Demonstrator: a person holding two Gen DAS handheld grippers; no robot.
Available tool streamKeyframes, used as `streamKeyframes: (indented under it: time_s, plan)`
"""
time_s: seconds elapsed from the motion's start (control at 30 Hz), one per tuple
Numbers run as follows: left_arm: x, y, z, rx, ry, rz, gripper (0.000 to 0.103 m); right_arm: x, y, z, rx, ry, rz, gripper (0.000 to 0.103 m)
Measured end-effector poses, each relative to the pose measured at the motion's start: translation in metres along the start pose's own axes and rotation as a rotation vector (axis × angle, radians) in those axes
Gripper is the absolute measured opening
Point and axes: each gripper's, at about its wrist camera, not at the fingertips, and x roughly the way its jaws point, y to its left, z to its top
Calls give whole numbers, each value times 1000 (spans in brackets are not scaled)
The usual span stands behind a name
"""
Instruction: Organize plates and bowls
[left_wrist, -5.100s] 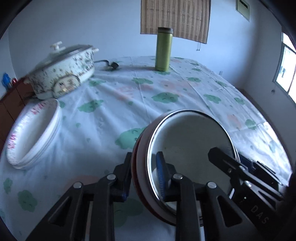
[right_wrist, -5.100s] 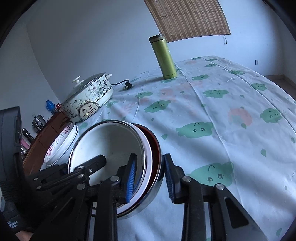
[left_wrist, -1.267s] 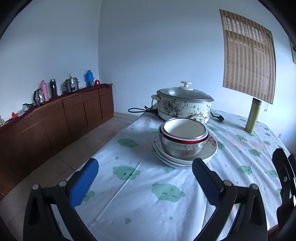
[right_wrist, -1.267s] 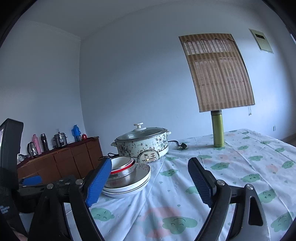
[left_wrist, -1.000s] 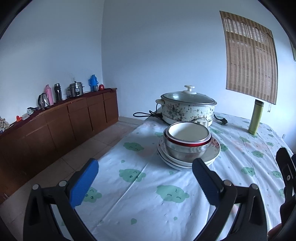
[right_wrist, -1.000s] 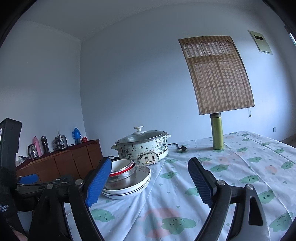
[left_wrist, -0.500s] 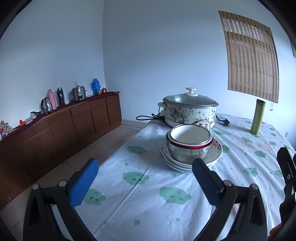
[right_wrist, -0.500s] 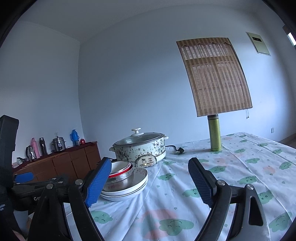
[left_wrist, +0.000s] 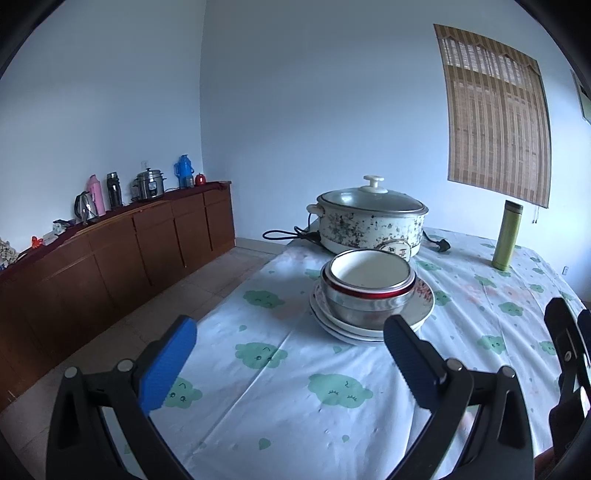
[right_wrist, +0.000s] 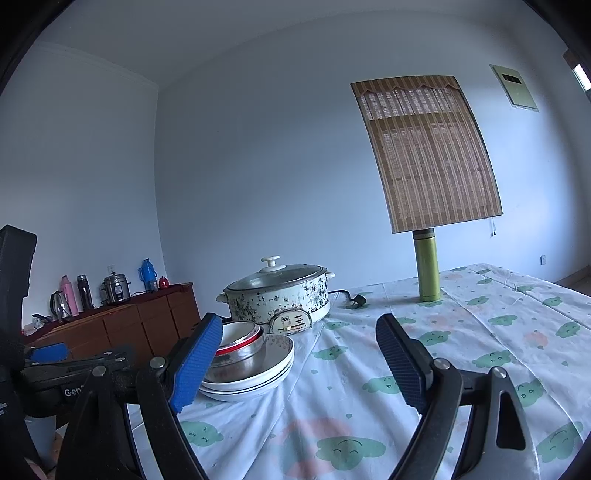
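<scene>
Steel bowls (left_wrist: 369, 291) nest on plates (left_wrist: 373, 325) ahead of the gaping left gripper (left_wrist: 291, 363); only the spread, empty right gripper (right_wrist: 299, 360) view catches the wall panel (right_wrist: 515, 86).

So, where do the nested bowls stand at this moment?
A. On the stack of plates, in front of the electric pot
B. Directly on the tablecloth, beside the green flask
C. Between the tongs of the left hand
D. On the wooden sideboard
A: the nested bowls sit on the stack of plates, just in front of the electric pot; both sets of tongs are open and hold nothing.
</scene>
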Motion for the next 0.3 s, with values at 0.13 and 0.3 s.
streamKeyframes:
  time_s: [0.13, 0.3]
  plan:
    - [1, -4, -1, 15, 3, 10, 103, 0, 0, 0, -2, 3, -5, 87]
    - [2, -5, 0, 17, 16, -7, 103, 3, -2, 1, 13, 11, -19, 87]
